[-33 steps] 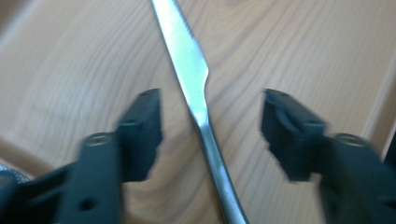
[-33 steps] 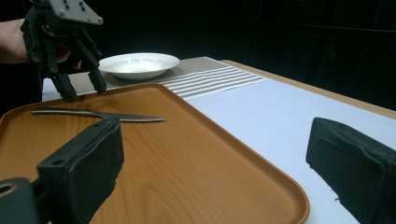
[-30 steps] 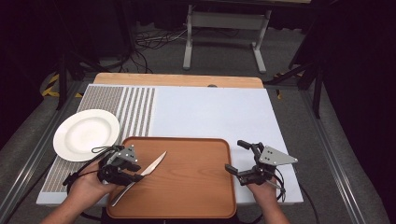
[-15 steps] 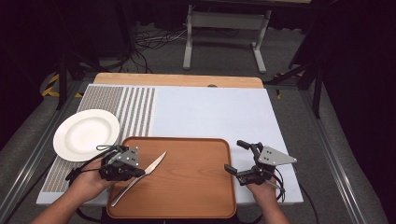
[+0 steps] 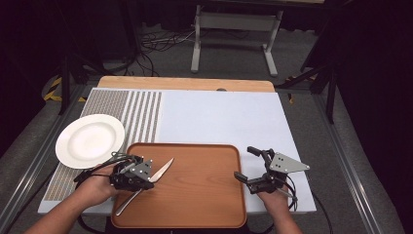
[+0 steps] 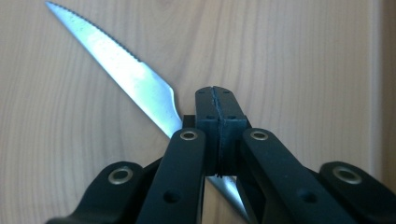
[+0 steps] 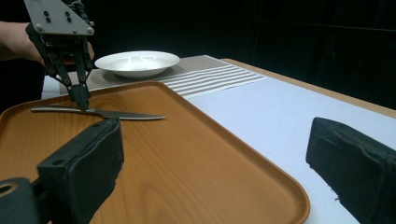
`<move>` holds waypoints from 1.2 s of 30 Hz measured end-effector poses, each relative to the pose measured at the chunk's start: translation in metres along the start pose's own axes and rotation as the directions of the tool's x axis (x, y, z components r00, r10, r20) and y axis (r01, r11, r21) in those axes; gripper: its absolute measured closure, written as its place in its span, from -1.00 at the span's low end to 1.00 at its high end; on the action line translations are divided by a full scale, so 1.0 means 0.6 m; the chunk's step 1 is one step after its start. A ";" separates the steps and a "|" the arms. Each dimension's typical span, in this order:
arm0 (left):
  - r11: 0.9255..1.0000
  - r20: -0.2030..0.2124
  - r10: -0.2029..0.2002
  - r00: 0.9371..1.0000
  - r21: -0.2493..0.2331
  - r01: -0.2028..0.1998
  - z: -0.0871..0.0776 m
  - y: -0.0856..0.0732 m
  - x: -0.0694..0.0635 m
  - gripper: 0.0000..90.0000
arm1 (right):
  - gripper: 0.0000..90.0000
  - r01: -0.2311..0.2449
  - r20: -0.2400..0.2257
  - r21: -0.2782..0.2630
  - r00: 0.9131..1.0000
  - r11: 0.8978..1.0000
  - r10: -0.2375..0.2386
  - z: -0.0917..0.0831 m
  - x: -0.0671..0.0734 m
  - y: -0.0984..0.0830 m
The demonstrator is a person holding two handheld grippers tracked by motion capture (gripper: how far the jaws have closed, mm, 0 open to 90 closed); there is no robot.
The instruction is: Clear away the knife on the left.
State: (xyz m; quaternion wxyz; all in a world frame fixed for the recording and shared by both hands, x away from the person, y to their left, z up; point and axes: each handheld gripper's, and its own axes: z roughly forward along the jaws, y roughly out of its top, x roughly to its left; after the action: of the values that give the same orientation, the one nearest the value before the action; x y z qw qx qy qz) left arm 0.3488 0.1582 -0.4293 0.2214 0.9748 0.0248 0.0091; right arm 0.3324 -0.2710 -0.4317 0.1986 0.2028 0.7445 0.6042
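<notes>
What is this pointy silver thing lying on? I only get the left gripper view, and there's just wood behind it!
Observer: That knife lies flat on a brown wooden tray, near the tray's left edge.
Operator: Is there anything else on the table?
Observer: Yes, an empty white plate sits just past the tray's far left corner.
Operator: Where's my other gripper?
Observer: The right gripper is at the tray's right edge, with its jaws open and nothing between them.
</notes>
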 end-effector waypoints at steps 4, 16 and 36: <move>1.000 0.007 0.012 1.000 0.010 -0.012 0.003 0.001 0.001 1.00 | -0.90 0.000 -0.002 0.001 1.000 1.000 0.000 0.000 0.000 0.000; 0.998 0.012 0.000 1.000 0.069 -0.001 0.015 0.003 0.003 1.00 | -0.90 -0.001 -0.003 0.001 1.000 1.000 0.001 0.000 0.000 0.000; 0.996 -0.017 -0.050 0.999 0.075 0.051 0.011 -0.006 0.008 1.00 | -0.90 -0.002 -0.006 0.003 1.000 1.000 0.002 0.001 0.000 -0.001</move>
State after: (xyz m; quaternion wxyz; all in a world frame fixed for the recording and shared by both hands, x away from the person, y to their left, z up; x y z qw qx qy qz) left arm 0.3533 0.1588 -0.4365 0.1846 0.9814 0.0515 0.0099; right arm 0.3329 -0.2705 -0.4322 0.1955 0.2019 0.7459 0.6038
